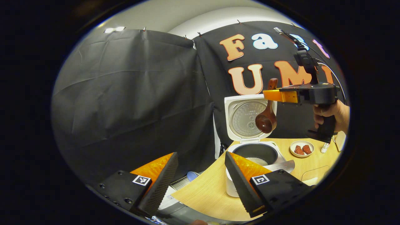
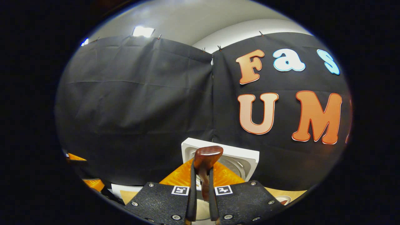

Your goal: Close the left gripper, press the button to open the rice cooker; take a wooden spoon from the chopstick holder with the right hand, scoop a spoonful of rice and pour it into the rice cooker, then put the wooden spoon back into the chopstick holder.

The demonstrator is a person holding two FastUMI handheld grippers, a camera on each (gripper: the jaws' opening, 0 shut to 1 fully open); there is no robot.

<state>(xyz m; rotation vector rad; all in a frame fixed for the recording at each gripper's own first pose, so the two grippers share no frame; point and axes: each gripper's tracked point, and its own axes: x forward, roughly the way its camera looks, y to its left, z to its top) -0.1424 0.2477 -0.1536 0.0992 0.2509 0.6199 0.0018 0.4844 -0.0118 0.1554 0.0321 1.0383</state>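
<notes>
Two grippers are in view. In the left gripper view, the left gripper sits low in the foreground with its jaws wide apart and nothing between them. Beyond it, the rice cooker stands on the wooden table with its lid raised upright; white rice lies at the bottom of the dark inner pot.

Farther off, above and to the right of the cooker, a hand holds the right gripper level. Its jaws are clamped on the handle of the wooden spoon, which hangs bowl down in front of the open lid, above the pot and clear of it. Contents of the spoon bowl cannot be told.

In the right gripper view, the spoon handle stands upright between the two closed fingers, its rounded end above them, with the cooker lid behind.

One small white dish with two reddish pieces rests on the table to the right of the cooker.
</notes>
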